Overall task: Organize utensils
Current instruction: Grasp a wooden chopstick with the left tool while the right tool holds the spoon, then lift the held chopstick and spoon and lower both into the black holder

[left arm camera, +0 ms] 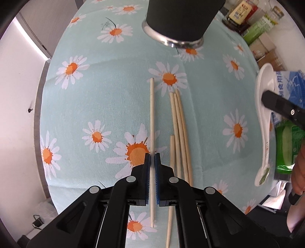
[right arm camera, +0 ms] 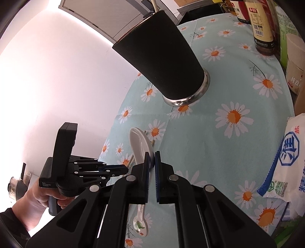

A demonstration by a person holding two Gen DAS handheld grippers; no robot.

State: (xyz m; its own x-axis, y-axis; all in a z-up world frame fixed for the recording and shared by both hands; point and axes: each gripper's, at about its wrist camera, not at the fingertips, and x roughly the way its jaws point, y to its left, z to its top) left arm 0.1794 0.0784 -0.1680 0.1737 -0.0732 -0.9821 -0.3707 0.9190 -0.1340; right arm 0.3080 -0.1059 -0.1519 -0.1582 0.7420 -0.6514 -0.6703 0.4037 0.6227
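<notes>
Left claw (left arm camera: 152, 160) pinched tight on one chopstick (left arm camera: 152, 118), four more chopsticks (left arm camera: 179, 133) lying just beside. Right claw (right arm camera: 152, 159) pinched on the white spoon (right arm camera: 140, 145), black cup (right arm camera: 164, 57) ahead.

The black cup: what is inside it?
The black cup shows only its outer wall and steel base in both views, so its inside is hidden. In the right wrist view one pale stick end rises above its rim; nothing more can be seen.

Bright daylight, blown-out glare at left, fisheye-bent edges, soft shadows
</notes>
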